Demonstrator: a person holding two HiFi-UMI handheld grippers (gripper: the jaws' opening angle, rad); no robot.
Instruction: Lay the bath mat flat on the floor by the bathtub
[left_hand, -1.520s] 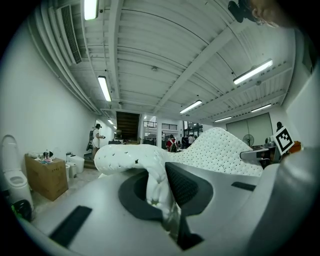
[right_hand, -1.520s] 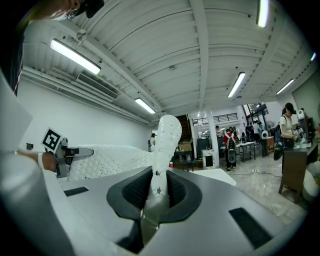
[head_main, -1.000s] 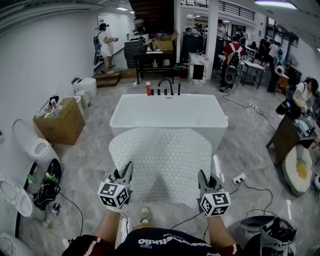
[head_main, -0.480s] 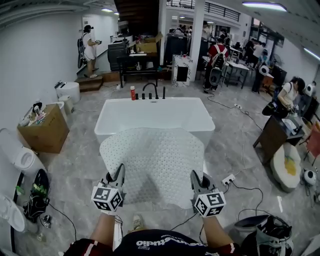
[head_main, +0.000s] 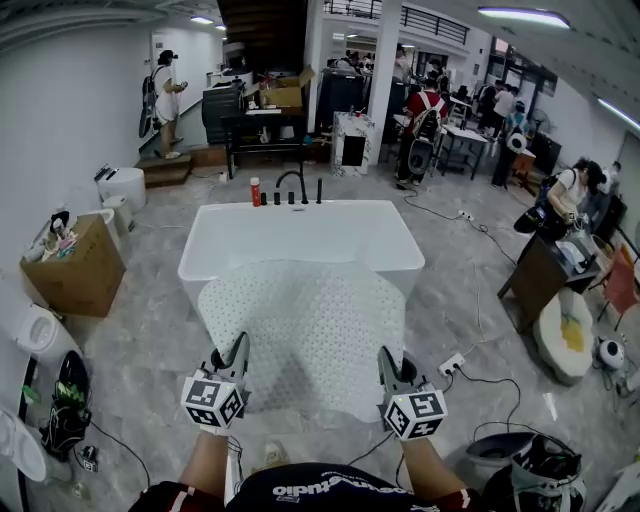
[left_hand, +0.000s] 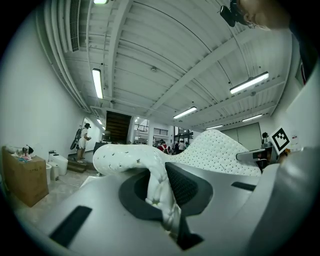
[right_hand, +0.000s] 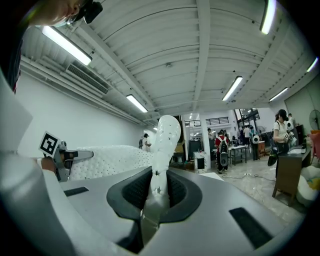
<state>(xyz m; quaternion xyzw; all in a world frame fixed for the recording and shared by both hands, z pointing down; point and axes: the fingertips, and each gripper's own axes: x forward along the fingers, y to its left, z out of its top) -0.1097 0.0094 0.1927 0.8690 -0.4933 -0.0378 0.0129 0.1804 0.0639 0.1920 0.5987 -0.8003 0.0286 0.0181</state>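
The white perforated bath mat (head_main: 300, 330) is held up off the grey marble floor (head_main: 140, 340), spread between both tools. Its far edge lies before the near wall of the white bathtub (head_main: 300, 235); whether they touch cannot be told. The left tool (head_main: 237, 350) is clamped on the bunched near left corner. The right tool (head_main: 387, 362) is clamped on the near right corner, whose folded edge stands upright. A cardboard box (head_main: 65, 272) sits left of the tub.

Grey marbled floor (head_main: 140, 340) — white bathtub (head_main: 300, 232), cardboard box (head_main: 70, 270), power strip (head_main: 452, 363) standing on it.
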